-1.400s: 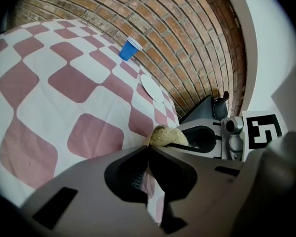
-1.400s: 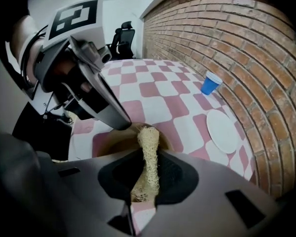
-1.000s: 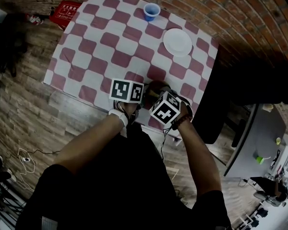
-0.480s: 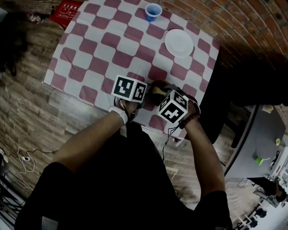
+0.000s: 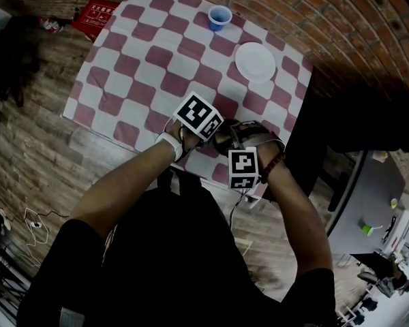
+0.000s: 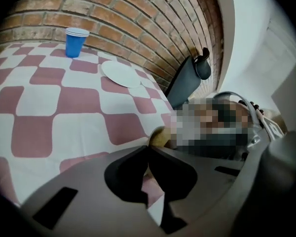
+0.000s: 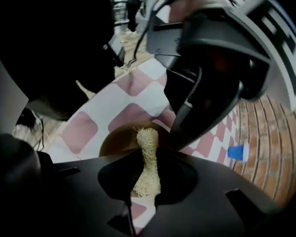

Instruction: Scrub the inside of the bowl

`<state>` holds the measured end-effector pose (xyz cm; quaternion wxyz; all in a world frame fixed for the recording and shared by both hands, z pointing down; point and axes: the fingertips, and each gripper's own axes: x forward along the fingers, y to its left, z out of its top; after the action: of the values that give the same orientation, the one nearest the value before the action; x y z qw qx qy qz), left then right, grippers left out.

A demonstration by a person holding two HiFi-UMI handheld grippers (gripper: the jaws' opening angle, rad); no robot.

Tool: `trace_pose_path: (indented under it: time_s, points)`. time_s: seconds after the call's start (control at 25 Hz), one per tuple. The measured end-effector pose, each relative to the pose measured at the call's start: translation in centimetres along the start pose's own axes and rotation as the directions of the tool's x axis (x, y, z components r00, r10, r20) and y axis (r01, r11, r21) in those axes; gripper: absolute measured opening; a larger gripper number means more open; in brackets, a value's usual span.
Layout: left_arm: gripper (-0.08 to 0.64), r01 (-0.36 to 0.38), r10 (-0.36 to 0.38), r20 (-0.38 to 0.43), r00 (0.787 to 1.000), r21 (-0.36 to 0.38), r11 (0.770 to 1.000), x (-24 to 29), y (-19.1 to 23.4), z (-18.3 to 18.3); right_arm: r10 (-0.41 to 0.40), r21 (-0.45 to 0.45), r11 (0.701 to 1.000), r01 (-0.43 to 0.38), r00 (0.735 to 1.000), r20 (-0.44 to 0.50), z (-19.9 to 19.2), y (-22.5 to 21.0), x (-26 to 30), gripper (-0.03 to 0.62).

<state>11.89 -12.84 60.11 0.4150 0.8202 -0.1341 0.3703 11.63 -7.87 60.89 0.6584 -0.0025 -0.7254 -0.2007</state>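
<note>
A brown bowl (image 5: 224,136) sits near the front edge of the checkered table, between my two grippers. My left gripper (image 6: 148,149) is shut on the bowl's rim (image 6: 158,136); in the right gripper view its dark fingers (image 7: 187,112) come down onto the far rim. My right gripper (image 7: 147,174) is shut on a pale loofah scrubber (image 7: 147,149). The scrubber's tip points down into the bowl (image 7: 118,139). In the head view the marker cubes and hands hide most of the bowl.
A blue cup (image 5: 219,17) and a white plate (image 5: 255,61) stand at the far side of the red-and-white cloth (image 5: 143,60). A red box (image 5: 95,16) lies on the floor at the far left. A dark chair (image 6: 187,78) stands by the table's right side.
The left gripper's cube has rolled and shifted slightly right. The right gripper's cube has dropped toward me and tilted, bringing the scrubber over the bowl.
</note>
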Motion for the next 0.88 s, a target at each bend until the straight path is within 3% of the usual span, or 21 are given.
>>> trace_pose_path:
  time_s: [0.08,0.16,0.24,0.28,0.36,0.44,0.48,0.52,0.64,0.68,0.72,0.76,0.8,0.84,0.88]
  points:
    - [0.025,0.003,-0.003,-0.011,1.000,0.011,1.000,0.0,0.0,0.1,-0.018,-0.115,0.993,0.016,1.000,-0.022,-0.5,0.2,-0.1,0.087]
    - [0.025,-0.009,0.009,-0.007,1.000,0.005,1.000,0.0,0.3,0.2,0.017,-0.078,0.997,-0.019,0.999,-0.028,-0.7,0.7,-0.1,0.087]
    - [0.025,-0.014,0.014,0.010,1.000,-0.024,1.000,-0.1,0.5,0.3,0.088,0.085,0.993,-0.087,0.996,-0.011,-0.7,1.4,0.1,0.087]
    - [0.025,-0.011,0.012,0.021,1.000,-0.044,0.999,-0.1,0.4,0.2,0.124,0.187,0.975,-0.123,0.992,0.008,-0.6,1.7,0.2,0.087]
    - [0.025,-0.006,0.009,0.041,0.999,-0.075,0.997,-0.1,0.4,0.2,0.174,0.394,0.900,-0.186,0.983,0.066,-0.2,1.9,0.4,0.087]
    - [0.025,-0.005,0.010,0.051,0.999,-0.086,0.996,-0.2,0.3,0.0,0.194,0.590,0.772,-0.238,0.971,0.139,0.2,1.5,0.6,0.087]
    - [0.025,-0.006,0.011,0.053,0.999,-0.086,0.996,-0.2,0.3,0.0,0.197,0.680,0.684,-0.264,0.964,0.177,0.3,1.2,0.7,0.087]
    - [0.025,-0.007,0.011,0.053,0.999,-0.086,0.996,-0.2,0.3,-0.1,0.194,0.760,0.583,-0.289,0.957,0.215,0.1,0.9,0.9,0.087]
    - [0.025,-0.005,0.009,0.050,0.999,-0.089,0.996,-0.2,0.2,-0.3,0.145,0.908,0.232,-0.350,0.935,0.324,-1.2,-0.4,0.9,0.087]
    - [0.025,-0.003,0.008,0.049,0.999,-0.093,0.996,-0.2,0.2,-0.3,0.119,0.921,0.136,-0.366,0.928,0.352,-1.6,-0.8,0.7,0.087]
    - [0.025,-0.002,0.007,0.047,0.999,-0.097,0.995,-0.2,0.3,-0.4,0.092,0.924,0.077,-0.374,0.926,0.367,-2.1,-1.3,0.5,0.087]
    - [0.025,-0.001,0.006,0.046,0.999,-0.101,0.995,-0.3,0.3,-0.4,0.066,0.926,0.069,-0.370,0.928,0.366,-2.4,-1.7,0.1,0.087]
    - [0.025,0.000,0.004,0.046,0.999,-0.104,0.995,-0.3,0.4,-0.5,0.041,0.928,0.118,-0.353,0.936,0.350,-2.7,-2.2,-0.4,0.087]
    - [0.025,0.001,0.004,0.047,0.999,-0.107,0.994,-0.3,0.4,-0.6,0.023,0.921,0.224,-0.318,0.947,0.322,-2.8,-2.7,-0.9,0.087]
    - [0.025,0.002,0.003,0.048,0.999,-0.109,0.994,-0.3,0.5,-0.6,0.012,0.890,0.369,-0.267,0.959,0.282,-2.8,-3.0,-1.4,0.087]
